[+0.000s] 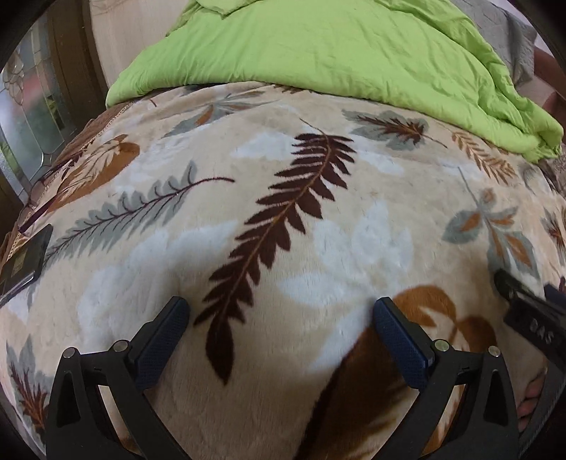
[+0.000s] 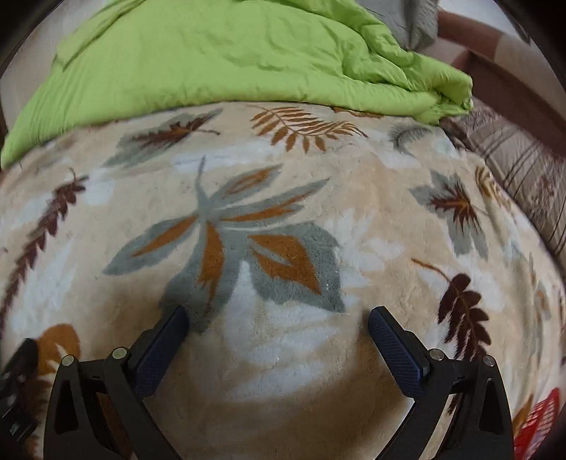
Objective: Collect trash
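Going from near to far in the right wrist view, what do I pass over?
Right tool, open → leaf-print fleece blanket → crumpled green comforter → grey cloth at the very top.

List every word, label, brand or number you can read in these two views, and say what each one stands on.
"DAS": pale letters on the black body of the right gripper, seen at the right edge of the left wrist view; more letters may be cut off.
Red and white package at the lower right edge of the right wrist view: print too blurred to read.
Dark flat object at the left of the leaf-print blanket: no legible text.
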A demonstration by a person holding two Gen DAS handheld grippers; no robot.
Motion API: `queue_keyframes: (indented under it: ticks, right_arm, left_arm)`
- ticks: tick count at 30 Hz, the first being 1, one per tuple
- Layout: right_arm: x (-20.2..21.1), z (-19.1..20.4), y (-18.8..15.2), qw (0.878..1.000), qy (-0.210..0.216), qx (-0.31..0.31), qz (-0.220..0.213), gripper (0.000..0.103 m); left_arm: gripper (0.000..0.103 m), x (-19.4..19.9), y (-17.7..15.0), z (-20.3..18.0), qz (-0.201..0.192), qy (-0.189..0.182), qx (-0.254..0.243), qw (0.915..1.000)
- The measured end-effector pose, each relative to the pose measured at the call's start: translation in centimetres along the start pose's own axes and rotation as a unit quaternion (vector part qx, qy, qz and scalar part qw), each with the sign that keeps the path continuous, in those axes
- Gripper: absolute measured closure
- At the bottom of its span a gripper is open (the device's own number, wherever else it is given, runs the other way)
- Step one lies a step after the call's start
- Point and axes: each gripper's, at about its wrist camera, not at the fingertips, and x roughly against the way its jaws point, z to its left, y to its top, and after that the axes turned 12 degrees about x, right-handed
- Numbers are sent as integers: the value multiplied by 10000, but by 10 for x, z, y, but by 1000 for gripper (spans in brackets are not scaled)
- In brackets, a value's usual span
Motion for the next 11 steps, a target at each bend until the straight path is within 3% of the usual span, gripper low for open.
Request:
queue_keyframes:
  ticks: [11]
  right_arm:
    - [-2,-2,-3,9998,141,-118,-51,0]
  left_arm:
    - [0,-6,6,2,22,-92,-77,9999]
